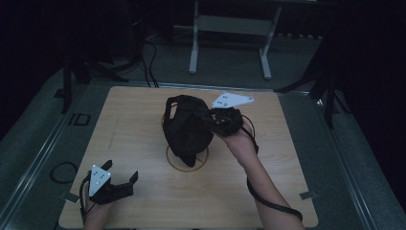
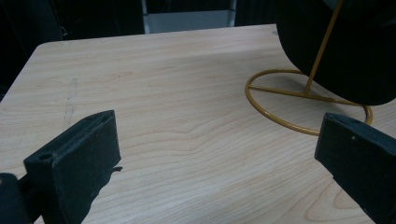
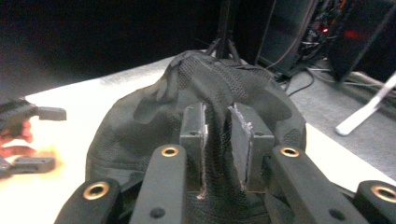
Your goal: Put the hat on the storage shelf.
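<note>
The right tongs [image 3: 217, 135] stand at the middle of the surface, and a fold of black mesh cloth runs up between their two pads. There is a narrow gap between the pads, so the cloth seems to lie loosely there and is probably no longer pinched. The cloth belongs to a black cap [image 1: 184, 127], which sits over a thin golden wire stand [image 2: 308, 95] with a round ring as its foot. In the high view the right tongs [image 1: 221, 119] touch the cap at its upper right side, and the person's right hand [image 1: 239, 139] is just behind them.

The left tongs [image 2: 217, 158] are spread wide with nothing between them. They rest at the near left corner of the surface [image 1: 139, 143], well apart from the cap, and they point toward the stand.

As a judgement, the work looks almost finished: the cap already hangs on the stand, and the right tongs seem to be letting it go. What is left is to draw these tongs away without pulling the cloth along, and perhaps to straighten the cap.

The long axis of the cap runs from far to near in the high view, a little tilted. Its narrower end points to the near side, over the ring. Where the brim is, the pictures are too dark to tell.
</note>
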Available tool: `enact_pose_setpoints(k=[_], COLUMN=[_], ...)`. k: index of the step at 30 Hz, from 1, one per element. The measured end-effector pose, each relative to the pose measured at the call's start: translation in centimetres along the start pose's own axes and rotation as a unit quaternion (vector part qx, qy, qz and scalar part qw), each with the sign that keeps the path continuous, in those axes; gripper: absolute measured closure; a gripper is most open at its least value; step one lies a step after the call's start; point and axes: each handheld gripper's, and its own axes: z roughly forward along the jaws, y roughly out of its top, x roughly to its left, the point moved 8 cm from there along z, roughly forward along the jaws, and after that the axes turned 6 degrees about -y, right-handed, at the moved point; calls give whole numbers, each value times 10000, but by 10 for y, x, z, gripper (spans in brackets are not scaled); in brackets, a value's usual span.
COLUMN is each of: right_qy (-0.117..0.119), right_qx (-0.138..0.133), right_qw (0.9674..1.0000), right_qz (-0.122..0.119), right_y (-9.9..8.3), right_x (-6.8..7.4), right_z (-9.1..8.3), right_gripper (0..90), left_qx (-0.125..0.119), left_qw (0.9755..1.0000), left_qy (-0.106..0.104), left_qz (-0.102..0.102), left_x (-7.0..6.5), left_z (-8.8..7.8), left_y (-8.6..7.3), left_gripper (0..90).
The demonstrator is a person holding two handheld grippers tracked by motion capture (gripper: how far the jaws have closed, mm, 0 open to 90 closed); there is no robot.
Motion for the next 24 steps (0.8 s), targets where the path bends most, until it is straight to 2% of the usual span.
enact_pose_setpoints(k=[10, 16, 21, 24], right_qy=[6, 8, 54, 82], right_qx=[-83, -130, -101, -123], right_qw=[10000, 9999, 9999, 9996], right_qz=[29, 79, 112, 224], right_y=[3, 4, 0, -4], right_x=[-5, -11, -17, -22], right_z=[-10, -22, -28, -32], right_gripper=[442, 373, 272, 199], left_qx=[23, 37, 35, 47], left_qw=[10000, 10000, 10000, 10000], left_qy=[13, 0, 0, 18], left_qz=[29, 42, 32, 45], left_x=[-1, -2, -2, -2], left_z=[1, 1, 1, 2], left_y=[-1, -1, -1, -1], left_gripper=[5, 6, 6, 6])
